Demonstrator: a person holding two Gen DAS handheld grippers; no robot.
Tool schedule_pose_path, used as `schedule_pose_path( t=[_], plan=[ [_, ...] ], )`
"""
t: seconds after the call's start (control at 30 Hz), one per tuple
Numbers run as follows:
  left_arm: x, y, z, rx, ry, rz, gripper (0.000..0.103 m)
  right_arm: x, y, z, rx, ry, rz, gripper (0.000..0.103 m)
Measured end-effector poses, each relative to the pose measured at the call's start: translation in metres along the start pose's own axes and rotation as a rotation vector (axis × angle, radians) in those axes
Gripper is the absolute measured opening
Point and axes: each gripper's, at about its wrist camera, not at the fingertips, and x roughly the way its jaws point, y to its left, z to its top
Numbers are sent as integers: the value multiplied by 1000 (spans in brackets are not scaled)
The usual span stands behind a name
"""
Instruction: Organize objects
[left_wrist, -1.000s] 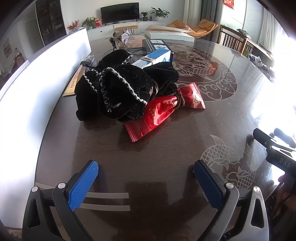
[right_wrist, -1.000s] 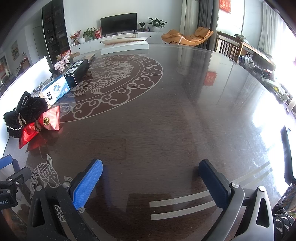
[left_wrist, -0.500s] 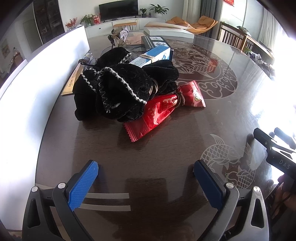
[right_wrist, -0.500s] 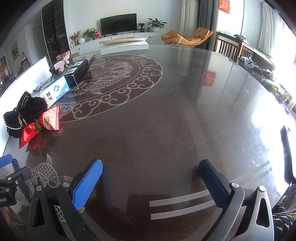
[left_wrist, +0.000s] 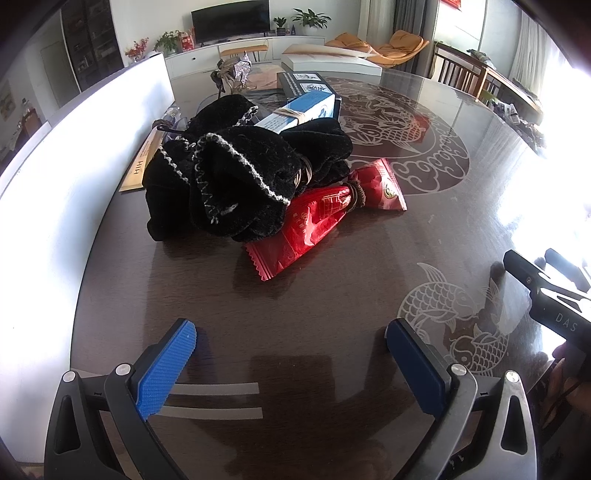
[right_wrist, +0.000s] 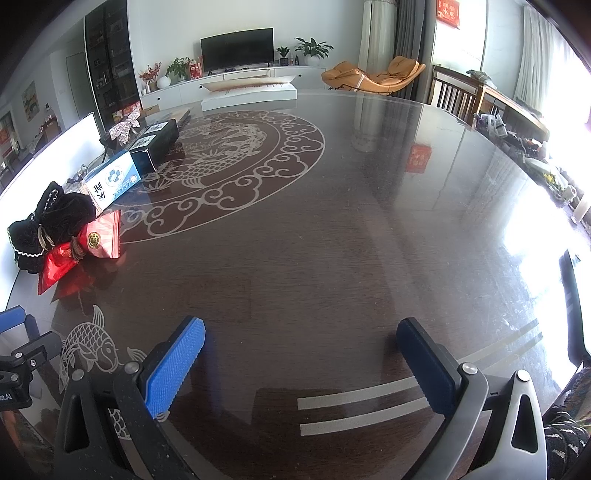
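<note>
Over the last second my left gripper (left_wrist: 291, 354) has crept a little nearer the pile, so the black velvet pouch (left_wrist: 236, 184) and the red packet (left_wrist: 314, 218) tucked under it sit slightly larger and a touch lower in my left wrist view, with more of the blue-and-white box (left_wrist: 299, 114) and the dark box (left_wrist: 306, 83) behind it showing. The TV wall at the top of that view has slid partly out of sight. From my right wrist view I can make out no shift at all.

Home living rm, TV (right_wrist: 237, 49) on low cabinet, orange lounger (right_wrist: 373, 75), potted plants (right_wrist: 313, 47), dining table (right_wrist: 332, 229)
</note>
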Motion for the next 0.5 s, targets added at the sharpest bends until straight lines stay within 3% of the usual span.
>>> schedule_pose_path(
  t=[0.4, 0.5],
  plan=[
    [8, 3, 17, 39, 49, -30, 103, 0, 0, -2, -1, -9, 1, 103],
    [17, -15, 37, 71, 41, -85, 103, 0, 0, -3, -1, -12, 1, 103]
  ],
)
